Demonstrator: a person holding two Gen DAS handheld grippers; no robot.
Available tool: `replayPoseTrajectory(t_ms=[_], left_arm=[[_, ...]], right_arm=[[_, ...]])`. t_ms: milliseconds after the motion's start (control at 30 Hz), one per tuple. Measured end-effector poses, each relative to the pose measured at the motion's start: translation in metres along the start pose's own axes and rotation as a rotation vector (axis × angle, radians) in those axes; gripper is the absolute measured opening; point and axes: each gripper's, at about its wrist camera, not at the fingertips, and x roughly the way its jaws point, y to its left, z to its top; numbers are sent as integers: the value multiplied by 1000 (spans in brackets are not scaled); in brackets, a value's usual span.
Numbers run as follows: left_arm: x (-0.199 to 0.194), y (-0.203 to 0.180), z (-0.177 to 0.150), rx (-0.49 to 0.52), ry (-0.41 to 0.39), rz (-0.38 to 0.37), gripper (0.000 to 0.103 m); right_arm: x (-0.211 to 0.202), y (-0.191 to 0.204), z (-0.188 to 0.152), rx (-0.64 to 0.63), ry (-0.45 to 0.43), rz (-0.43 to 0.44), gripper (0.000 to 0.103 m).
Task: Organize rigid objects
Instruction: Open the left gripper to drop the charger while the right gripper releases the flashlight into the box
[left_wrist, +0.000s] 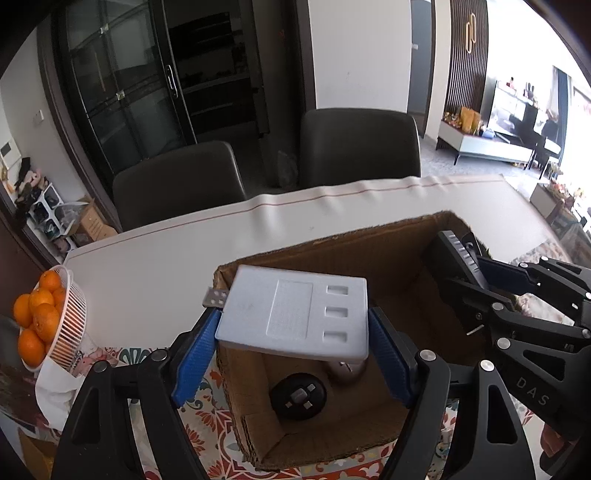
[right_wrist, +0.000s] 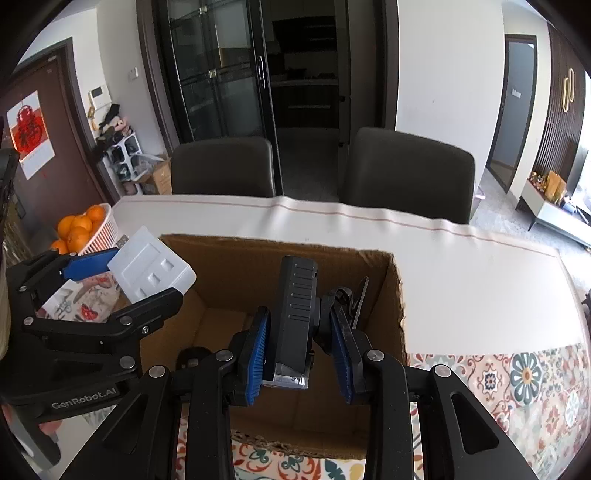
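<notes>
Left tool (left_wrist: 293, 332), left wrist view: the blue pads (left_wrist: 195, 354) are clamped on the two side edges of a white plastic case (left_wrist: 295, 317), which is held flat above the open cardboard box (left_wrist: 369, 254). The case has one large rectangular recess and three small ones. Inside the box, on the bottom, lie a round black object (left_wrist: 298, 396) and a grey item partly hidden under the case. The right tool (left_wrist: 491, 288) enters from the right, carrying a black device (left_wrist: 456, 251) over the box's far right corner. A white basket (left_wrist: 68, 321) of oranges (left_wrist: 35, 317) stands at the left on the desk (left_wrist: 166, 266)

Right tool (right_wrist: 300, 350), right wrist view: its pads are closed on a long black device (right_wrist: 295, 317) with a clear lens end, held above the box interior. A black clip-like part (right_wrist: 345, 299) sits beside the right pad. The left tool (right_wrist: 147, 277) holds the white case (right_wrist: 151, 267) over the box's left edge. The box (right_wrist: 395, 295) rests on the desk (right_wrist: 480, 280), partly on a patterned cloth (right_wrist: 517, 384)
</notes>
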Motion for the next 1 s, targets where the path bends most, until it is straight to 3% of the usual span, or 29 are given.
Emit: replayPoseTrajectory(t_ms=[200, 333, 367, 400, 467, 1000], left_arm=[[0, 0, -3, 2, -9, 28, 87], [-8, 5, -6, -17, -33, 88, 92], [-11, 6, -7, -22, -41, 98, 93], [-14, 8, -8, -27, -46, 105, 93], [-21, 10, -11, -39, -56, 123, 94], [-94, -1, -38, -58, -166, 177, 103]], right_arm=[[8, -2, -4, 6, 21, 9, 32], [11, 0, -2, -1, 19, 5, 33], [11, 0, -3, -1, 15, 5, 35], [10, 1, -3, 0, 8, 0, 49], [5, 2, -3, 6, -9, -19, 66], [-78, 11, -36, 35, -131, -125, 71]])
